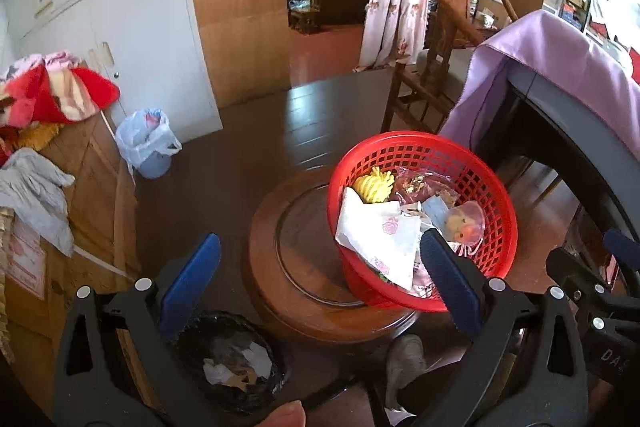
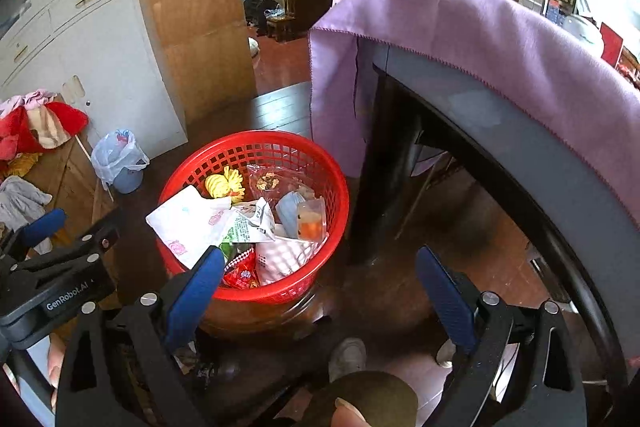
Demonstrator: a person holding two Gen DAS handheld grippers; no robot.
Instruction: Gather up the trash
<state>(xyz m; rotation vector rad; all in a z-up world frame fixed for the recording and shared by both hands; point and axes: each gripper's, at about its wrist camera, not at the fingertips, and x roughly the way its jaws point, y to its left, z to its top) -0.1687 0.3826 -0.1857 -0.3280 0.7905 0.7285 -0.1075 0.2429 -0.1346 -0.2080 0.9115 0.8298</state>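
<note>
A red plastic basket (image 1: 500, 195) full of trash sits on a round wooden stool (image 1: 304, 247); it also shows in the right wrist view (image 2: 248, 143). Inside lie a white flowered tissue (image 1: 380, 235), a yellow crinkled piece (image 1: 374, 185), wrappers and a small clear bag (image 1: 466, 221). My left gripper (image 1: 320, 259) is open and empty above the stool, its right finger over the basket's near rim. My right gripper (image 2: 320, 275) is open and empty, its left finger over the basket's near rim. A black-lined bin (image 1: 236, 363) with paper scraps stands below the stool.
A table draped with a purple cloth (image 2: 480, 39) stands close on the right. A blue bin with a white bag (image 1: 146, 143) stands by the white cabinet (image 1: 132, 39). A wooden chair (image 1: 424, 83) is behind the basket. Clothes (image 1: 48, 99) lie piled on a wooden box at left.
</note>
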